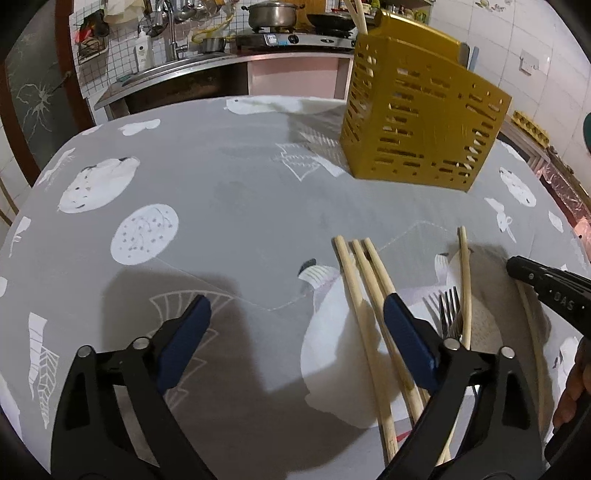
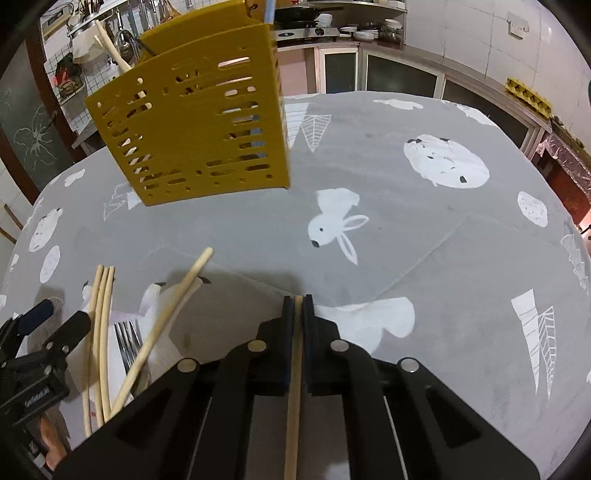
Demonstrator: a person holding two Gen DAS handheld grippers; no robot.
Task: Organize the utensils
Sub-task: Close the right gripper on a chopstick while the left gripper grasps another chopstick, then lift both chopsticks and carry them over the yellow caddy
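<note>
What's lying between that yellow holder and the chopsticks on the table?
Nothing but bare grey cloth: in both views the holder stands apart from the loose chopsticks and fork.

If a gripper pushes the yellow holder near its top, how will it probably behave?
The holder looks like thin slotted plastic, so probably light and apt to slide on the cloth. It stands tall on a narrow base with chopsticks sticking out above, so a high push may tip it.

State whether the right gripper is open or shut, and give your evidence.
Shut. The right gripper's two dark pads press on either side of a single wooden chopstick, leaving no gap.
</note>
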